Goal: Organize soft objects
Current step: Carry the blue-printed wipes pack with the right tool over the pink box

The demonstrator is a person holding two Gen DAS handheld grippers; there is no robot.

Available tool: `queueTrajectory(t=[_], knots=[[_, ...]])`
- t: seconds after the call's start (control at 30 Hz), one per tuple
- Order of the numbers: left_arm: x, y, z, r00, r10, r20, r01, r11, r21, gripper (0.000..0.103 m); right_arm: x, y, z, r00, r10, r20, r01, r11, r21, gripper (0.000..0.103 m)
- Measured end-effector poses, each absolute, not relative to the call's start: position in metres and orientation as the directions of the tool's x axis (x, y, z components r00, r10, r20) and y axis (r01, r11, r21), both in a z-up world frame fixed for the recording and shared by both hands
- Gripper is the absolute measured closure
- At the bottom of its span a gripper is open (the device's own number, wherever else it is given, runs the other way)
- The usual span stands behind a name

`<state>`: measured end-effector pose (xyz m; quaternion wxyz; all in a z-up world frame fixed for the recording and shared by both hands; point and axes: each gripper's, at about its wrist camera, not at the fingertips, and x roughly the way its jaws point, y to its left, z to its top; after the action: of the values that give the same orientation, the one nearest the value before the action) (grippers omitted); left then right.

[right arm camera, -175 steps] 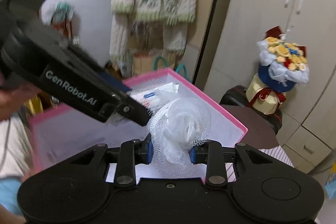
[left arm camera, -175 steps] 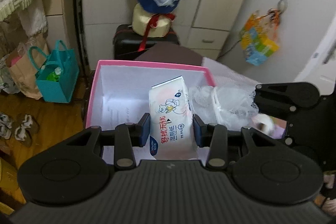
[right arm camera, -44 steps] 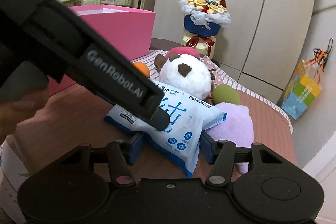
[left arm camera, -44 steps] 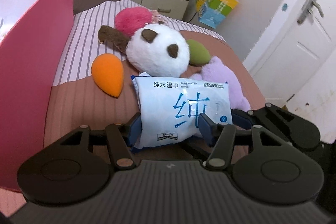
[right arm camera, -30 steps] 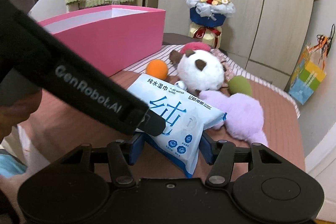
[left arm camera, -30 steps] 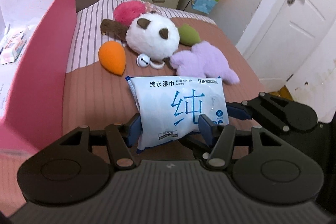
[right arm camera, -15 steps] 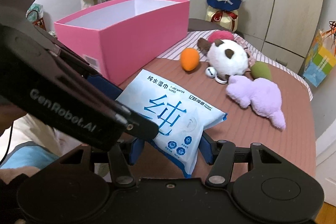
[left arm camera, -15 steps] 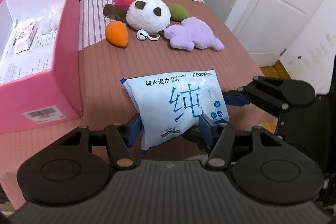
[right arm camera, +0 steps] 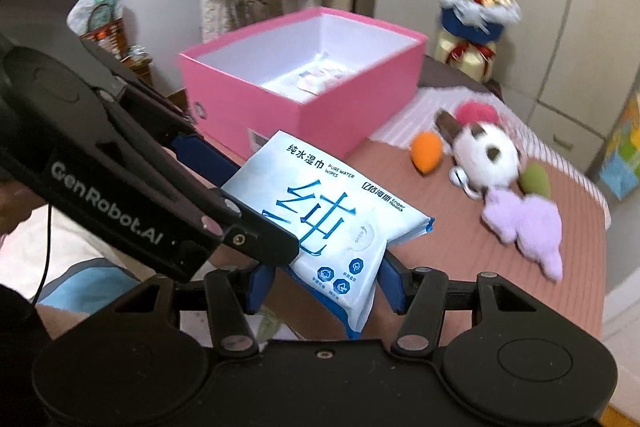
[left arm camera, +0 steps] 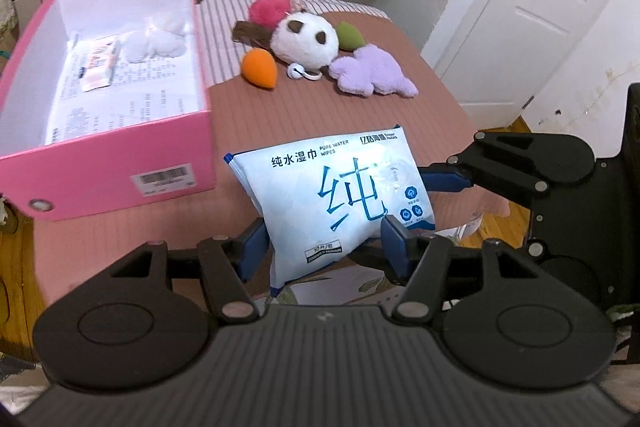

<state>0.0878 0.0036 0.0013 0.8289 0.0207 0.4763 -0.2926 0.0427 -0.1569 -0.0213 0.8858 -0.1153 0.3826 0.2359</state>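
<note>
A pale blue pack of wet wipes [left arm camera: 336,195] is held in the air by both grippers, above the near end of the brown bedspread. My left gripper [left arm camera: 326,247] is shut on its near end. My right gripper [right arm camera: 322,285] is shut on its other end, and the pack [right arm camera: 320,211] fills the middle of the right wrist view. The open pink box [left arm camera: 100,163] stands to the left, holding a white mesh puff [left arm camera: 154,41] and a small wipes pack [left arm camera: 98,65]. The box [right arm camera: 340,99] lies beyond the pack in the right wrist view.
On the bed past the pack lie a panda plush [left arm camera: 306,41], an orange sponge [left arm camera: 260,69], a green sponge [left arm camera: 350,35], a pink puff [left arm camera: 268,11] and a purple plush [left arm camera: 372,77]. A white door [left arm camera: 532,11] is at the right. A flower bouquet [right arm camera: 474,7] stands by the wardrobe.
Both grippers have pulled back and risen with the blue wipes pack, away from the plush toys. The pink box has come further into view and its inside shows.
</note>
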Motion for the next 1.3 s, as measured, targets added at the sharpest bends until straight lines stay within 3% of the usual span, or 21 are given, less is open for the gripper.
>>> queueTrajectory(t=[0.5, 0.8, 1.3], knots=[[0.086, 0.074, 0.050, 0.527, -0.461, -0.714, 0.436, 0.868, -0.238, 0.043, 0.052, -0.098, 0.025, 0.651, 0.400, -0.645, -0.595, 0.797, -0.106, 0.041], [0.139, 0.100, 0.061, 0.582, -0.451, -0.676, 0.411, 0.881, -0.234, 0.043, 0.102, -0.072, 0.035, 0.675, 0.414, -0.611, -0.586, 0.803, -0.104, 0.040], [0.248, 0.118, 0.008, 0.529, -0.394, -0.751, 0.294, 0.916, -0.273, 0.043, 0.217, -0.046, 0.001, 0.557, 0.421, -0.716, -0.601, 0.799, 0.001, 0.039]])
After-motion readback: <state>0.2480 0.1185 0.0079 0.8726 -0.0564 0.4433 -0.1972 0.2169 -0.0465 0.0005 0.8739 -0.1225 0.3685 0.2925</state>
